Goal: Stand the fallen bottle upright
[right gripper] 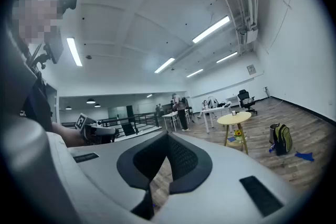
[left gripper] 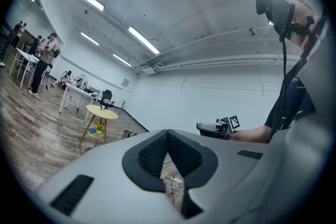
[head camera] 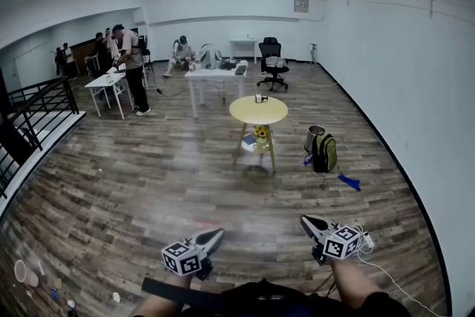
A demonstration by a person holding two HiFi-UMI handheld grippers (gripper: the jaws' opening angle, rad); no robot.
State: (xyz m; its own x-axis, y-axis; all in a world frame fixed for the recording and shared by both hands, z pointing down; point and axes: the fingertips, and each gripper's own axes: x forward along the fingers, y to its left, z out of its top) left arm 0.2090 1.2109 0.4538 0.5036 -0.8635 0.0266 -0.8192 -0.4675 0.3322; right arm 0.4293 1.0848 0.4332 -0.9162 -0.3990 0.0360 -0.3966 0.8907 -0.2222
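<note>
Wood planks (head camera: pixel 148 182) cover the floor across the head view. At the bottom edge the person's forearms hold both grippers level, well apart. The left gripper (left gripper: pixel 167 132) is clenched: in its own view the jaw tips meet, with nothing between them. The right gripper (right gripper: pixel 168 135) is likewise clenched and empty, its tips touching. Each carries a marker cube (head camera: pixel 182 257). A white cable (head camera: pixel 393 280) trails from the right one toward the lower right corner.

In the middle of the frame stands a round yellow table (head camera: pixel 243 113) with a small object (head camera: pixel 259 98) on its top, too small to name. Sunflowers (head camera: pixel 260 133) sit under the table. Just right of it a green backpack (head camera: pixel 324 152) stands beside a grey bin (head camera: pixel 313 136), and a blue scrap (head camera: pixel 349 181) lies on the floor near them. Farther back are white tables (head camera: pixel 215 75) and a black chair (head camera: pixel 272 59), with several people (head camera: pixel 132 69) at the upper left. A black railing (head camera: pixel 41 104) runs along the left edge. The bottle cannot be picked out for sure in any view.
</note>
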